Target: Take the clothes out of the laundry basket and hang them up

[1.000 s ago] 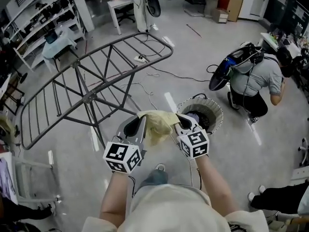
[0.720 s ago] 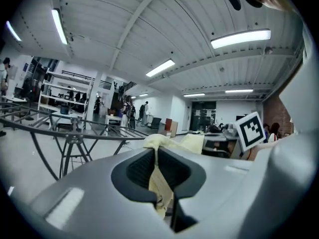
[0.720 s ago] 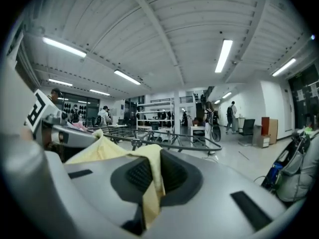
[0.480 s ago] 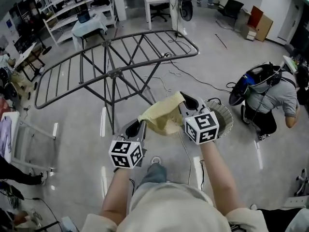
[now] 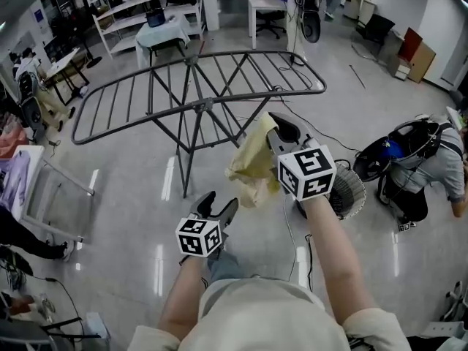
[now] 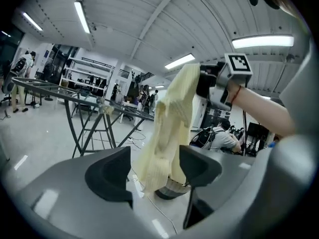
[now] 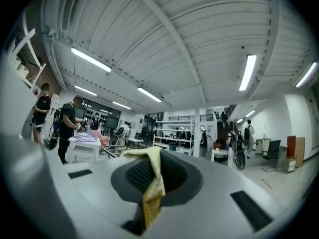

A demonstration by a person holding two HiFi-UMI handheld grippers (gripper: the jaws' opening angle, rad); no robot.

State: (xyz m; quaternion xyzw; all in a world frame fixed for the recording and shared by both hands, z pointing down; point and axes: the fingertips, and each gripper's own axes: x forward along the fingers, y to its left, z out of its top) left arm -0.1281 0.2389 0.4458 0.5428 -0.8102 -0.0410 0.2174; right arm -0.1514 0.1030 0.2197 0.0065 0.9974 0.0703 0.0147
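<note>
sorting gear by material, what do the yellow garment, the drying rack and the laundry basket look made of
Yellow garment: soft knit fabric, matte. Fine ribbing shows and it drapes limply.
Drying rack: probably metal tubing with a dull grey coated finish. The bars are thin and rigid with little shine.
Laundry basket: unclear, perhaps plastic or pleated fabric. It has a pale ribbed wall and is mostly hidden.

right gripper (image 7: 155,169): fingers (image 7: 175,176) closed tight on yellow cloth (image 7: 152,195), strip folds over the top and hangs down the seam. Far left: person (image 7: 66,126) at tabletop (image 7: 82,146) with pink garments (image 7: 99,137).
</note>
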